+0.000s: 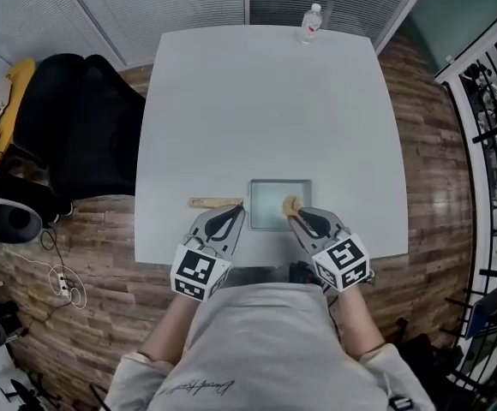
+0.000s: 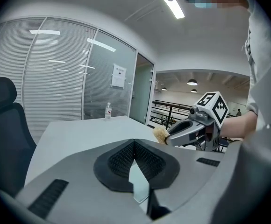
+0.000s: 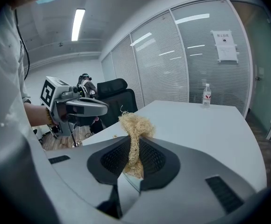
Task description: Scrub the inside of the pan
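Observation:
A square metal pan (image 1: pixel 279 188) lies near the table's front edge. My right gripper (image 1: pixel 292 216) reaches over the pan's right front part and is shut on a tan fibre scrubber (image 1: pixel 290 204). In the right gripper view the scrubber (image 3: pixel 136 127) sticks up from between the closed pads of that gripper (image 3: pixel 134 141). My left gripper (image 1: pixel 239 208) is at the pan's left rim with its jaws shut (image 2: pixel 134 143). I cannot tell whether it pinches the rim. From the left gripper view, the right gripper (image 2: pixel 170 136) and its scrubber (image 2: pixel 160 134) show just ahead.
A wooden stick (image 1: pixel 216 202) lies on the white table (image 1: pixel 231 118) left of the pan, beside the left gripper. A water bottle (image 1: pixel 311 22) stands at the far edge. A black office chair (image 1: pixel 86 127) is at the table's left side.

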Demonstrator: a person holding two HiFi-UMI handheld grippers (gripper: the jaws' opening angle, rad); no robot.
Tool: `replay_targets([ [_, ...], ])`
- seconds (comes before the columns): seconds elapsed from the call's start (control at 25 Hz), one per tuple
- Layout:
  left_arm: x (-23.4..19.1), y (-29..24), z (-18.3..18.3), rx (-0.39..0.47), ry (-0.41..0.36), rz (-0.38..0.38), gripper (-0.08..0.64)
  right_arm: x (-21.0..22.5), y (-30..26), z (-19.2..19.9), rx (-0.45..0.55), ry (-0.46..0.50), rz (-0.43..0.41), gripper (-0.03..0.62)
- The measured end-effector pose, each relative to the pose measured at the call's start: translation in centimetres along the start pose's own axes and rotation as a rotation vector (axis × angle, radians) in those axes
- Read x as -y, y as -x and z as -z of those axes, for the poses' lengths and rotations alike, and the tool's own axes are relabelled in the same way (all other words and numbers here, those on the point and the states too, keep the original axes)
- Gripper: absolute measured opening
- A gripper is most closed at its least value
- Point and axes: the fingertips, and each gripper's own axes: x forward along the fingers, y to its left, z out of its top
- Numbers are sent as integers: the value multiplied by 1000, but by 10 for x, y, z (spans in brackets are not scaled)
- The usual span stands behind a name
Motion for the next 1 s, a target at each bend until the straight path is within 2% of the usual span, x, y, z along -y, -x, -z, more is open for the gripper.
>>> replay_targets([
  [0.36, -10, -3, 19, -36, 13, 12, 12, 5, -8, 9, -31, -14, 16, 69],
  [1.0, -24, -13, 57, -145, -39, 58, 12, 10, -25, 30, -94, -28, 0, 69],
])
